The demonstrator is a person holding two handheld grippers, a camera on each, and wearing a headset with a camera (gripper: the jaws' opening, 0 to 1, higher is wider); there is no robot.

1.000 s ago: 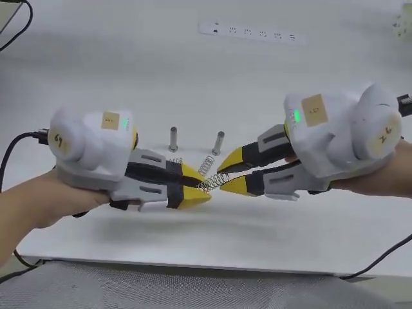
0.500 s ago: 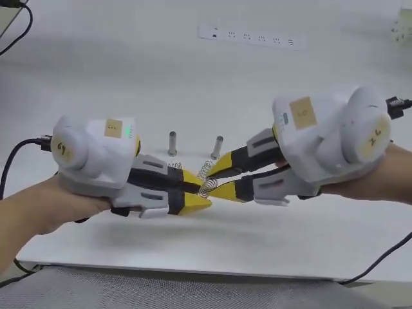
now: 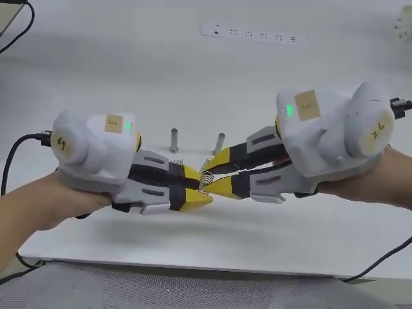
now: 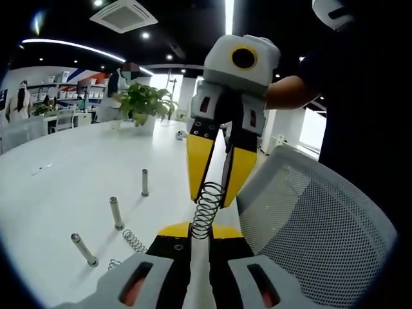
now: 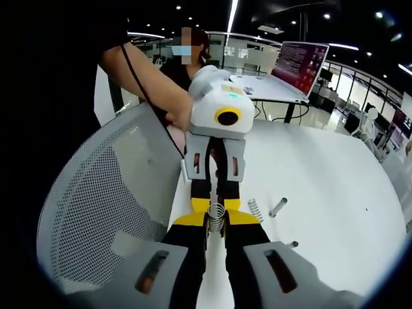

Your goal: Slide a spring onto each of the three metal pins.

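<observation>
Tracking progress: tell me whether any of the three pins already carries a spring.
No: the left gripper view shows all three pins bare, a loose spring lying on the table beside them.

Desk: broad white top, matte finish. A white power strip lies along its far side, and a black cable curves off at the far left corner. A grey mesh chair back stands against the near edge.

Room: open-plan office with a dark ceiling. It carries a long light strip, small round spotlights and a square air vent. A potted plant stands past the desk, with bright glazing behind it. A large lit screen stands among further white tables.
</observation>
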